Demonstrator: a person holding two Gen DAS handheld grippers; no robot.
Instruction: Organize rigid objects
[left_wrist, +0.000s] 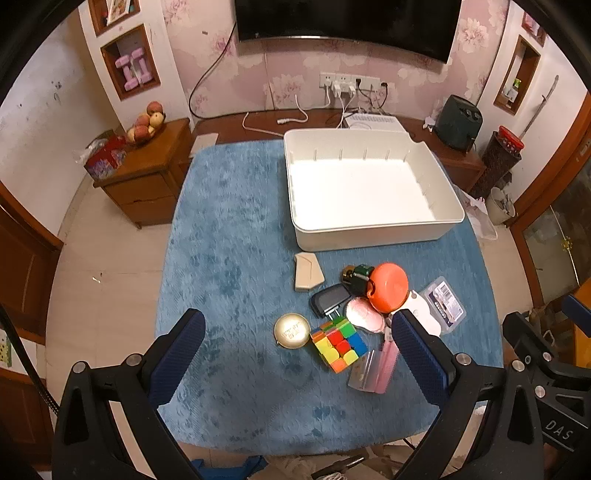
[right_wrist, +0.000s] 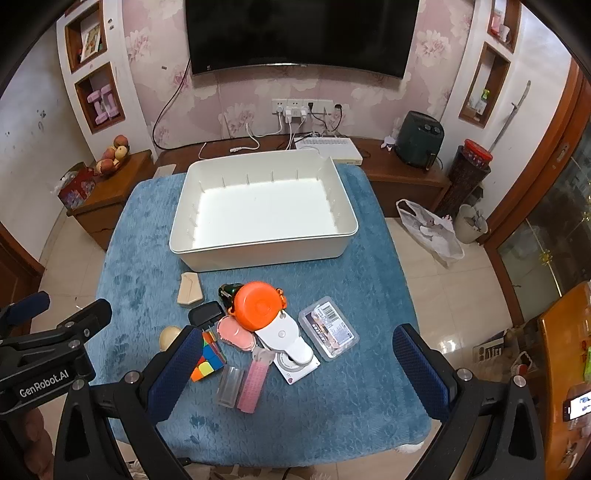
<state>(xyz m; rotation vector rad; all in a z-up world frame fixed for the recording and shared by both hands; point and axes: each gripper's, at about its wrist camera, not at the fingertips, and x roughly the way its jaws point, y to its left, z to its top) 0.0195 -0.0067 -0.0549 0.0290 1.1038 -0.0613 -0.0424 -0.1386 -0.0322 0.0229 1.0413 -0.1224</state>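
Nothing gripped yet: left gripper (left_wrist: 297, 347) and right gripper (right_wrist: 295, 360) both hover spread wide and empty over the near edge of the blue cloth (left_wrist: 229, 229), short of the bin (right_wrist: 258, 247). Nearest lie the cube (left_wrist: 339, 345), gold disc (left_wrist: 291, 330) and pink comb (right_wrist: 253, 384); closer to the bin sit the charger (left_wrist: 328, 299), orange lid (right_wrist: 258, 304), clear case (right_wrist: 328, 328) and tan block (left_wrist: 307, 273), all outside the empty bin. Judgement: start with a loose edge item like the cube or disc, close squarely on flat faces, and lift clear before crossing the bin's near wall so the touching pile isn't dragged.
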